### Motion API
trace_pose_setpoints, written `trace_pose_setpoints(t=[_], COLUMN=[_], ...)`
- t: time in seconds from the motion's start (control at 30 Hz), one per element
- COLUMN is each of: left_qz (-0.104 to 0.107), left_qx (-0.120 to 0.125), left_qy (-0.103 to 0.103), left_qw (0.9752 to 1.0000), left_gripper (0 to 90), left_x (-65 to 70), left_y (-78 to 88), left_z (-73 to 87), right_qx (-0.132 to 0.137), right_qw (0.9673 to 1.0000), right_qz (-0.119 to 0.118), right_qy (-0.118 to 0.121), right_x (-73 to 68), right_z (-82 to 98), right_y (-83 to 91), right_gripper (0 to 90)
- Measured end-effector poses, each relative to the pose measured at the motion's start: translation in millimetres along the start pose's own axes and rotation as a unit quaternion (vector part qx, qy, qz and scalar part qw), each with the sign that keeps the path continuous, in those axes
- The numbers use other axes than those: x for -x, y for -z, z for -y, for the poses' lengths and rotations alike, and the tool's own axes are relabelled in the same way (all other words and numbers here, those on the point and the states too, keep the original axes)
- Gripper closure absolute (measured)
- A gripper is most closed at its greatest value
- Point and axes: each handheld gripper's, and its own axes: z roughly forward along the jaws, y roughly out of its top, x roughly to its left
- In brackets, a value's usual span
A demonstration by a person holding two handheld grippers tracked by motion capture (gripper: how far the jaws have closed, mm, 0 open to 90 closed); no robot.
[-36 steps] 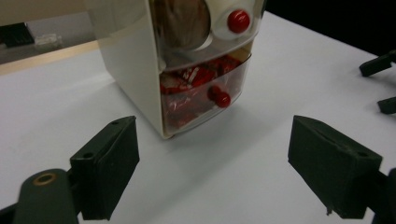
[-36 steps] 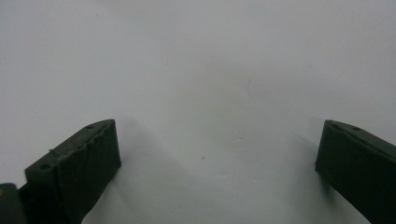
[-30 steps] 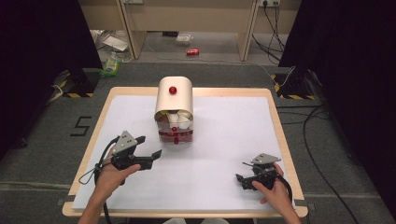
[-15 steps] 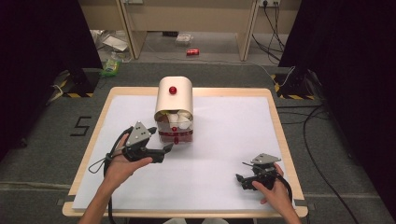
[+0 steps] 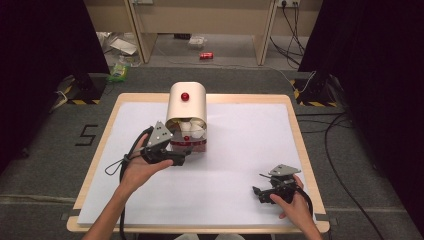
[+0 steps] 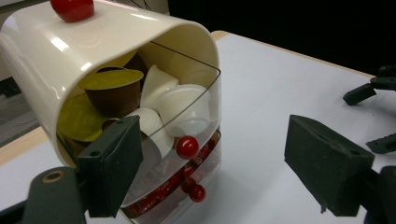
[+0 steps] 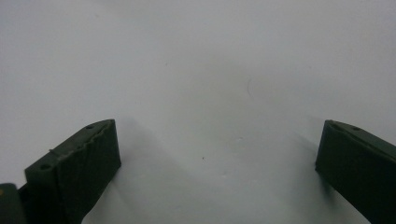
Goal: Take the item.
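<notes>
A cream capsule dispenser point(image 5: 185, 107) with a red knob point(image 5: 185, 96) on its top stands at the back middle of the white table. Behind its clear front point(image 6: 187, 107) lie white and gold-lidded capsules point(image 6: 110, 87). A red knob point(image 6: 187, 146) sits on that front, and another point(image 6: 197, 192) on the red drawer below. My left gripper point(image 5: 183, 159) is open just in front of the dispenser's lower left. Its jaws frame the front without touching it, with the left gripper point(image 6: 212, 140) empty. My right gripper point(image 5: 260, 194) rests open on the table at the near right, and in its own view the right gripper point(image 7: 215, 140) holds nothing.
A white sheet point(image 5: 240, 150) covers the wooden-edged table point(image 5: 300, 145). The right gripper's jaws point(image 6: 369, 91) show far right in the left gripper view. On the floor beyond the table lie a red can point(image 5: 206, 55), litter and cables. Black curtains hang on both sides.
My left gripper has moved right and away from the person, up to the dispenser's front. The right gripper and the dispenser have stayed put.
</notes>
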Motion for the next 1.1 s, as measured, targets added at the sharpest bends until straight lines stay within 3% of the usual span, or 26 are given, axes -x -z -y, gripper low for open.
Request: trace_pose_setpoints(t=[0.5, 0.8, 1.1], left_qz=[-0.002, -0.001, -0.01], left_qx=[-0.033, -0.045, -0.051], left_qy=[0.004, 0.0, -0.021], left_qw=[0.9994, 0.999, 0.9984], left_gripper=[20.3, 19.3, 19.0], left_x=[-9.0, -9.8, -1.7], left_y=[-28.6, -32.3, -31.5], left_z=[-3.7, -4.5, -0.6], right_qx=[0.0, 0.002, 0.002], right_qw=[1.0, 1.0, 1.0], right_qz=[0.0, 0.001, 0.001], right_qy=[0.001, 0.004, 0.004], right_x=[0.2, 0.7, 0.4], right_z=[0.0, 0.0, 0.1], right_y=[-0.1, -0.2, -0.2], right_gripper=[0.4, 0.4, 0.4])
